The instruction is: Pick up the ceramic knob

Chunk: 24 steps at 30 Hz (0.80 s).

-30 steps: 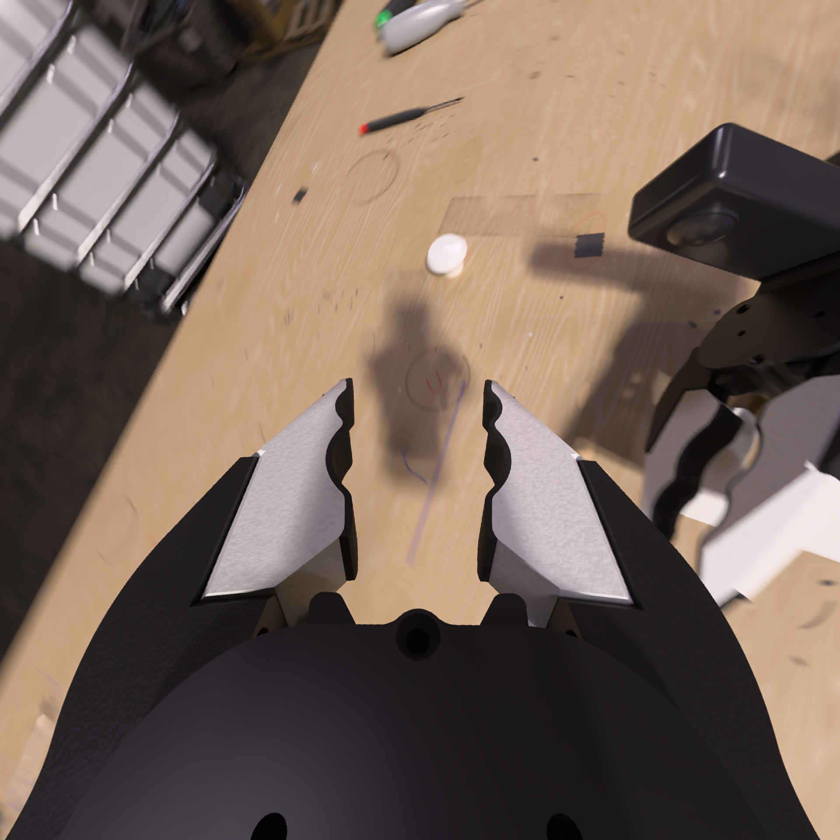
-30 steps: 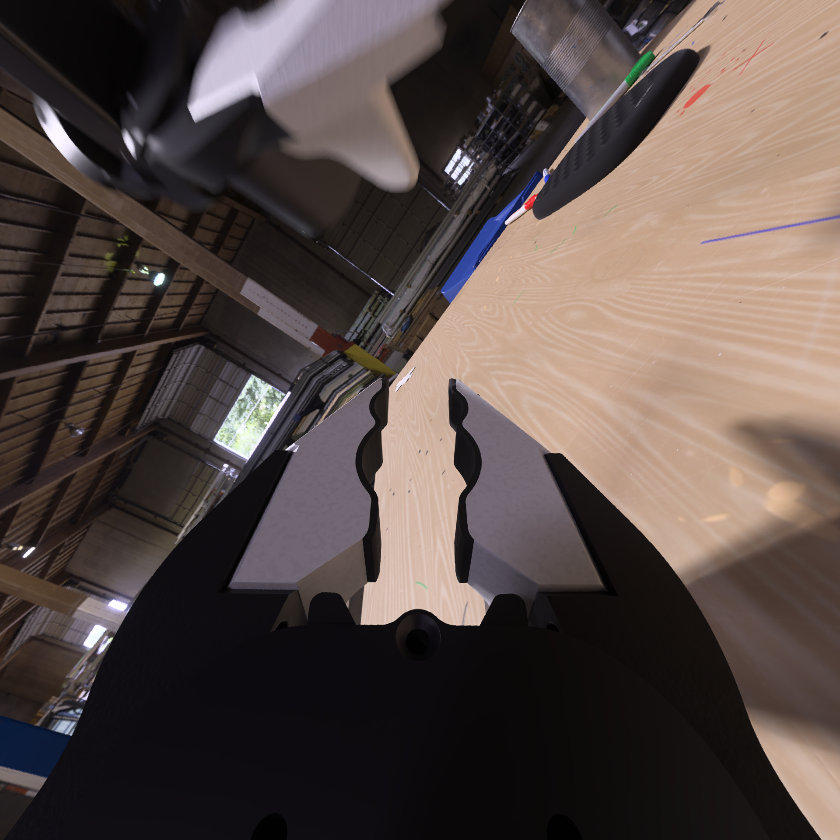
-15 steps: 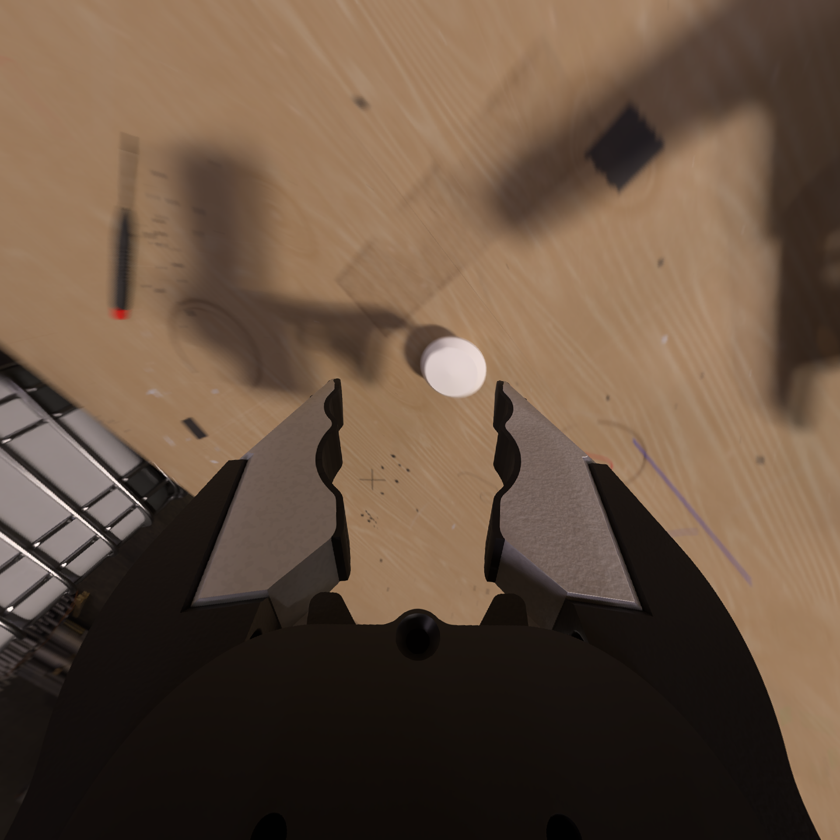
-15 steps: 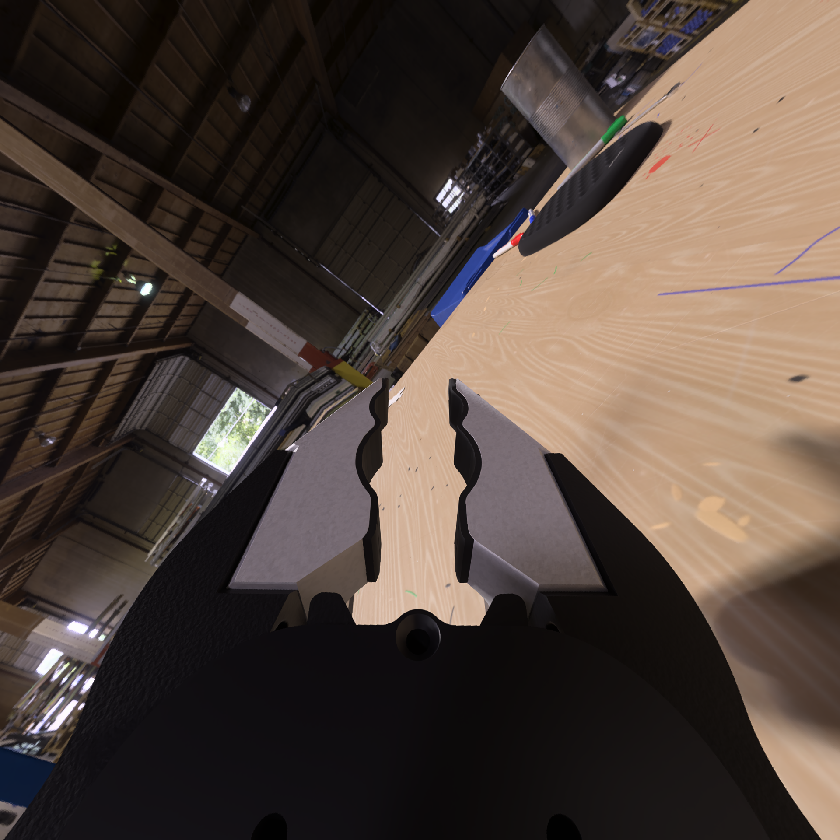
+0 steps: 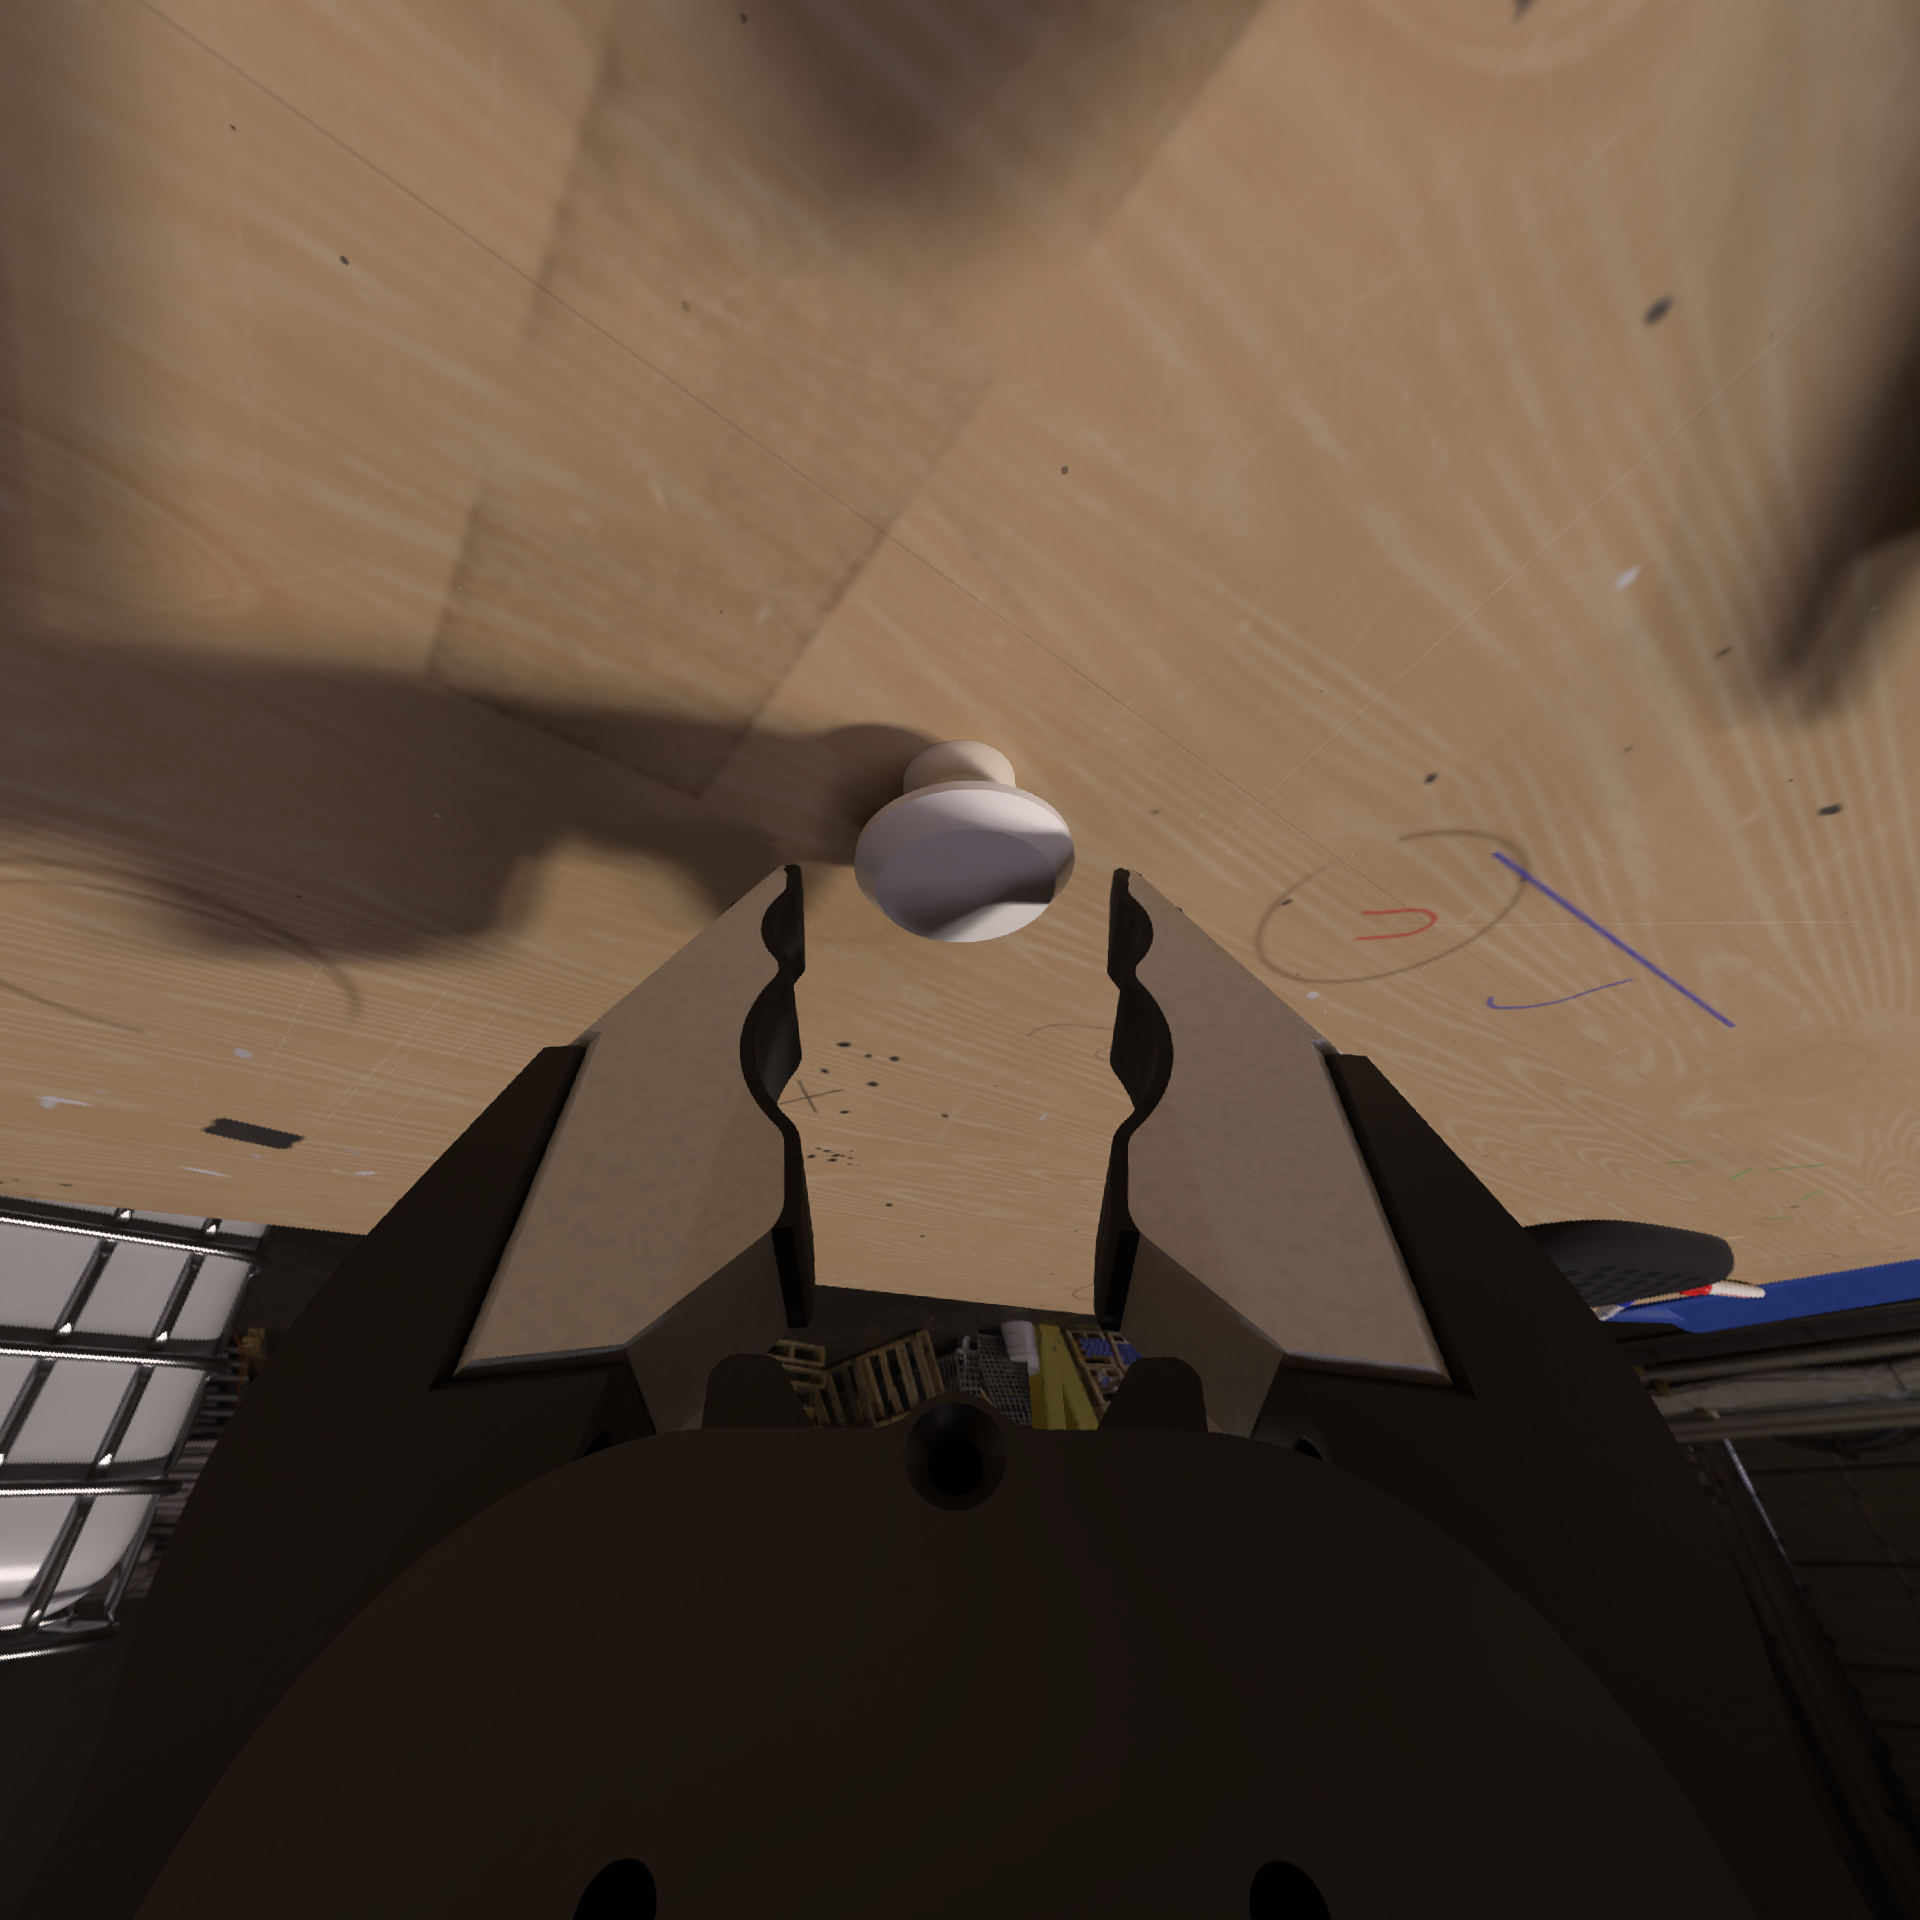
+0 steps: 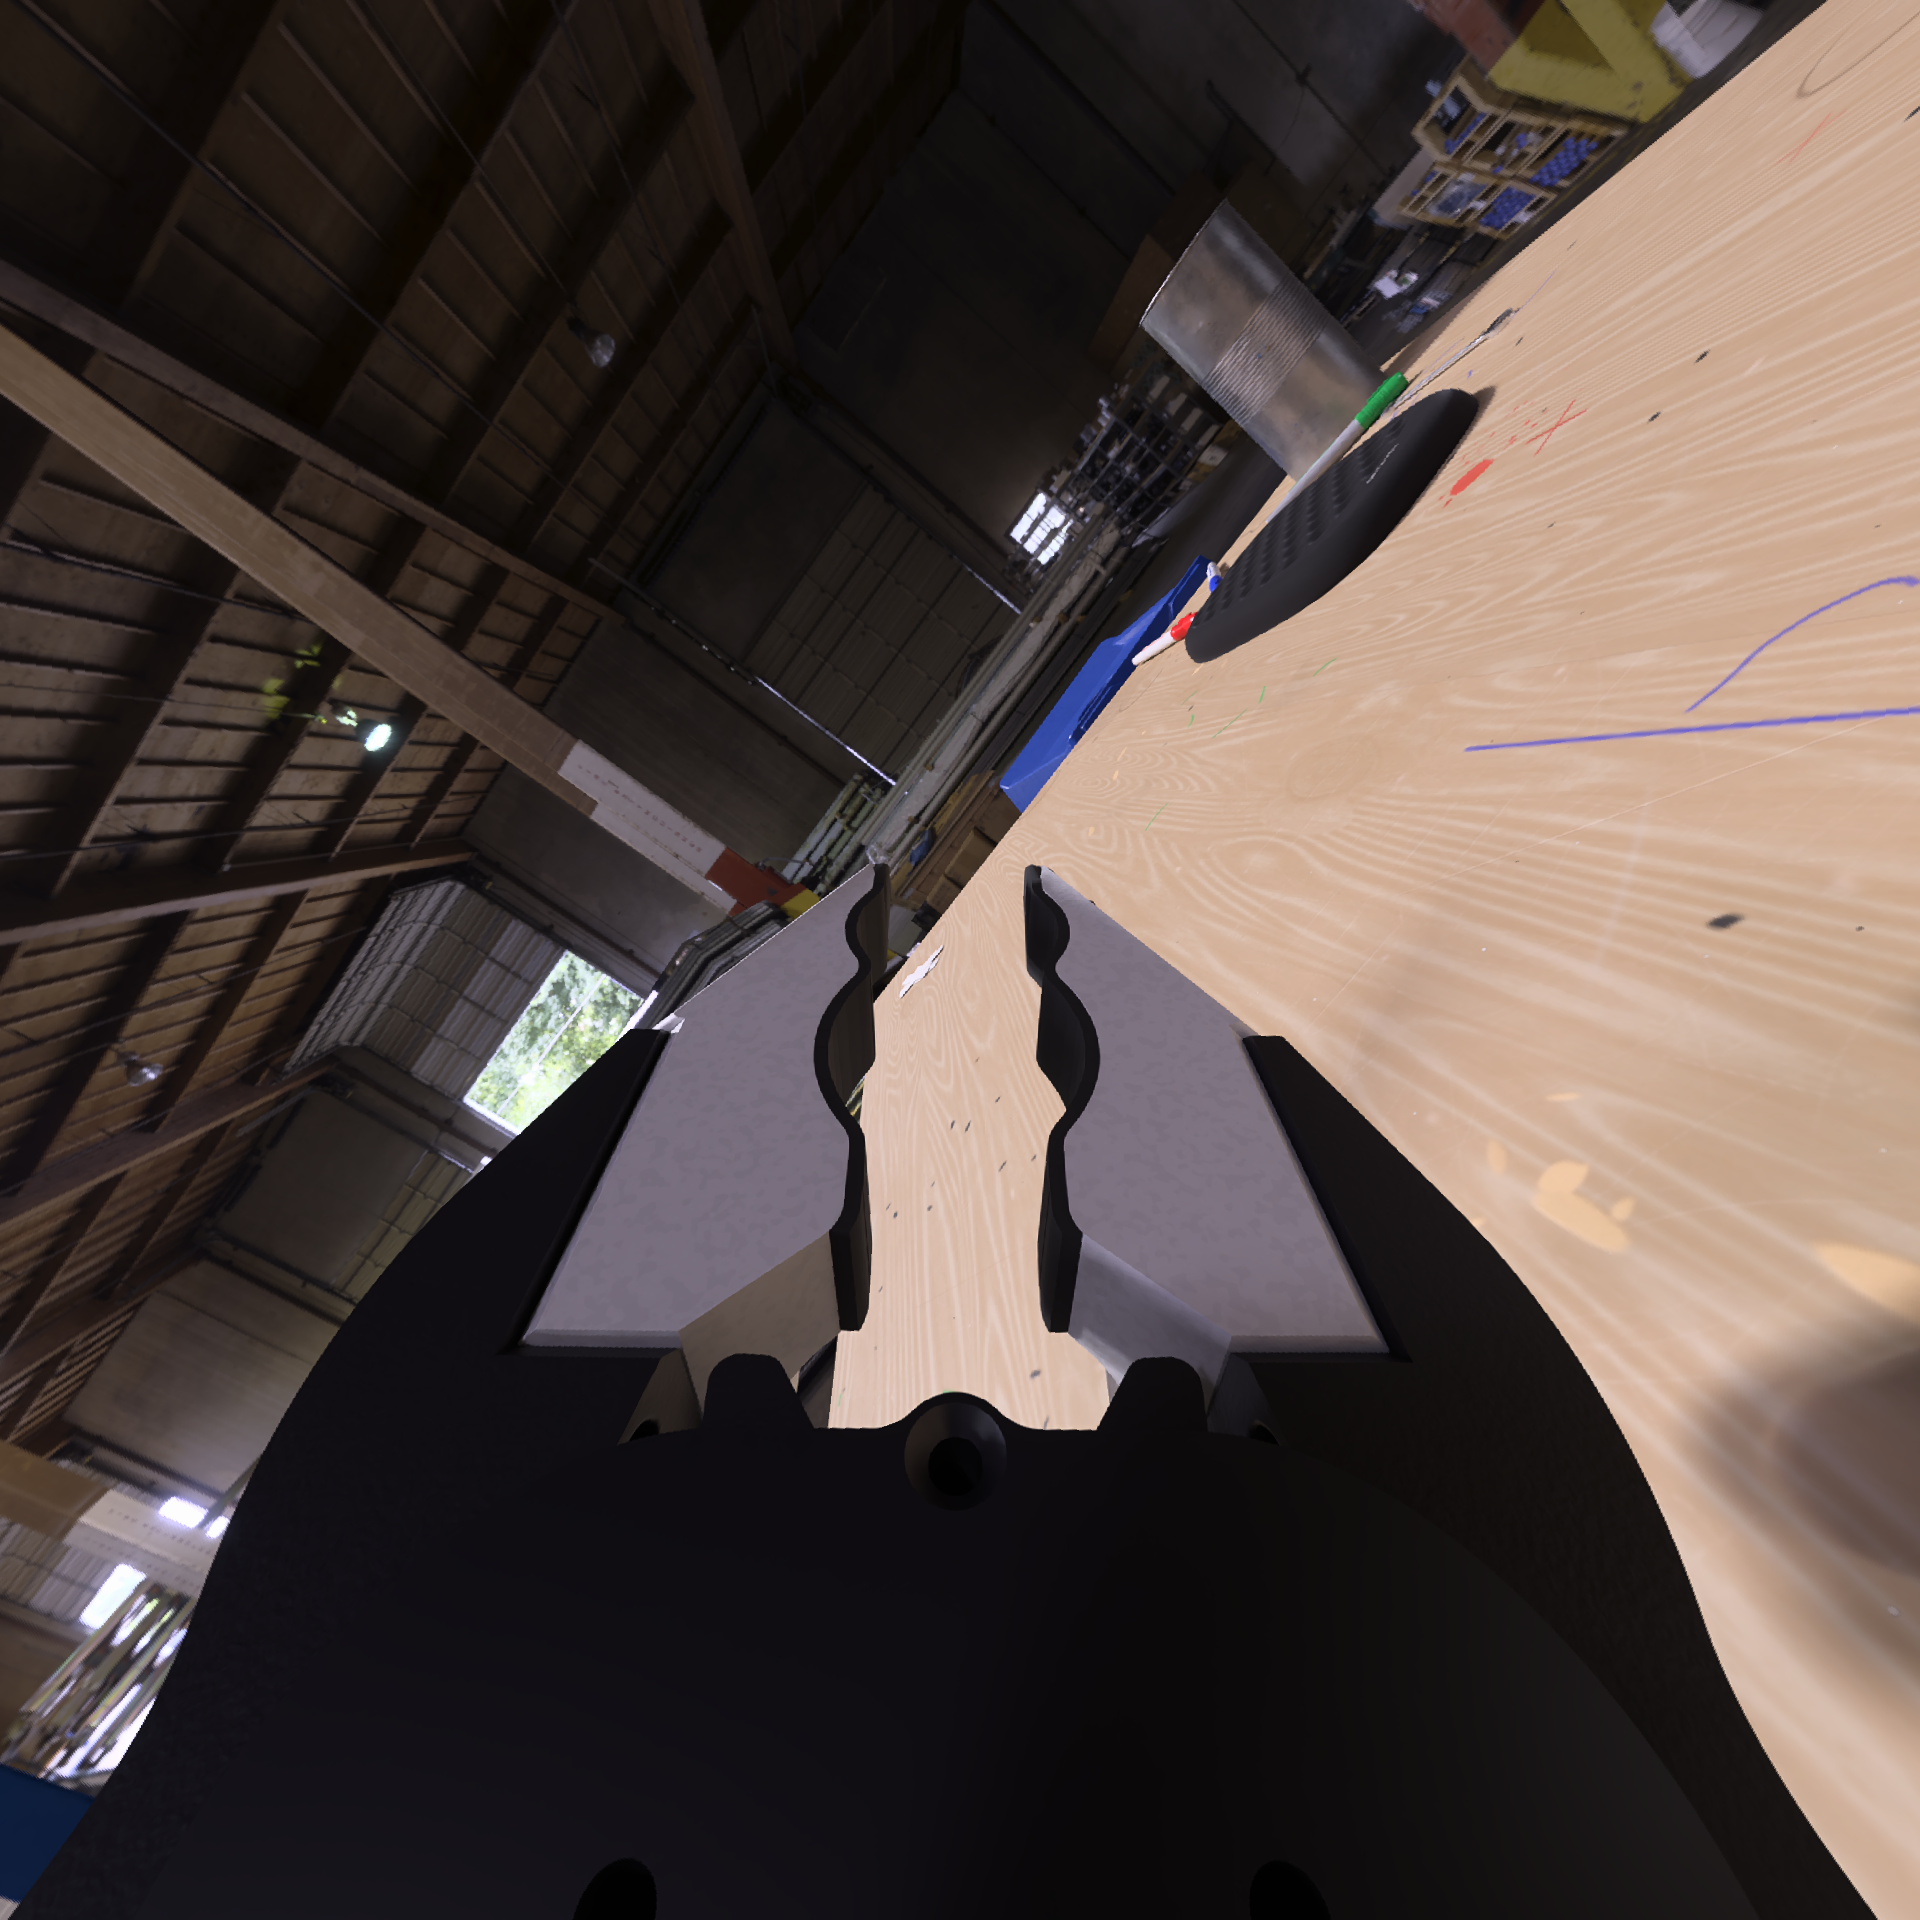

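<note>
The left tongs (image 5: pixel 954 883) stand wide open with nothing between their grey, wavy-edged fingers (image 5: pixel 665 1132). Just past the fingertips, centred on the gap and slightly nearer the left one, sits the white, round-headed ceramic knob (image 5: pixel 964 871) on the pale wooden bench (image 5: pixel 1143 416). Its narrow stem meets the bench surface and its broad domed head faces the tongs. The knob appears to clear both fingertips, untouched by either. A dark shadow spreads over the bench to the left of the knob.

To the right of the left tongs, the bench bears a thin pencilled ring (image 5: pixel 1387 906) with a small red mark inside it, and a straight blue line (image 5: pixel 1612 940) just beyond that. To the left of the tongs lies a small flat black rectangle (image 5: pixel 255 1134) on the wood. At the far right edge of the bench, a black, dimpled round mat (image 5: pixel 1626 1257) shows.

The right tongs (image 6: pixel 954 878) are open by a moderate gap and hold nothing; only bare wood grain shows between their fingers (image 6: pixel 1164 1174). Ahead and to the right of them lie the same black dimpled mat (image 6: pixel 1335 520), a white marker with a green cap (image 6: pixel 1351 431) resting along its far edge, and a dull metal cylindrical can (image 6: pixel 1257 332) beyond. The knob is out of the right wrist view.
</note>
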{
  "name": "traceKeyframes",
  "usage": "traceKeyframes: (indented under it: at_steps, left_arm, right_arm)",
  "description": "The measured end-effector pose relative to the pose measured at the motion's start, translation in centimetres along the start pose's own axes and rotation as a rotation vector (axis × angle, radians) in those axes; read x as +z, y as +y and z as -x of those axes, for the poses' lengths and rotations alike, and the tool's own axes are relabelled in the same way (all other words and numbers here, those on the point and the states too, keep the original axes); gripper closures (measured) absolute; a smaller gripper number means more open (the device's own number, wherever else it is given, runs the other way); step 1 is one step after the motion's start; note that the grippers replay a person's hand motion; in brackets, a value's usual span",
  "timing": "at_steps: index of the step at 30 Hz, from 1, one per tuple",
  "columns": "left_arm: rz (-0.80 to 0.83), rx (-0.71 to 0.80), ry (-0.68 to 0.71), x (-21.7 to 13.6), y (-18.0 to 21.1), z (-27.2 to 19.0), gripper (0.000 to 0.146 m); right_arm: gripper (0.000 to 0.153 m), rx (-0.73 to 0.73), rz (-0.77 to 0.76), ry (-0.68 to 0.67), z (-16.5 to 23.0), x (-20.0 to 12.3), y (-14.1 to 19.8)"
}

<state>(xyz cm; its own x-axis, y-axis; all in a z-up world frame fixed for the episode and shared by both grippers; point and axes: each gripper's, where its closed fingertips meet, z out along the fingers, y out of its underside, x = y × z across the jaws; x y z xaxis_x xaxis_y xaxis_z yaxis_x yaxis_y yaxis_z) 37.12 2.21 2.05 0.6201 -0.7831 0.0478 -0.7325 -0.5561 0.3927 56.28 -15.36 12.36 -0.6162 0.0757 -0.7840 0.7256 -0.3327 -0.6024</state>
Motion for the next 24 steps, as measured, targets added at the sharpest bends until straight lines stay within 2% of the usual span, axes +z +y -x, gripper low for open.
traceKeyframes:
  at_steps: [10, 16, 24]
  left_arm:
    - [0.056, 0.006, -0.012, 0.1, 0.3, -0.2, 0.088]
    - [-0.097, -0.069, -0.051, -0.7, -1.8, 0.5, 0.085]
    - [-0.003, -0.082, -0.034, -0.3, 0.4, 0.3, 0.088]
  right_arm:
    - [0.127, -0.006, 0.019, -0.009, 0.4, 0.5, 0.6]
    - [0.127, -0.007, 0.015, -0.012, 0.5, 0.4, 0.5]
    - [0.127, 0.001, 0.011, -0.017, 0.5, 0.4, 0.4]
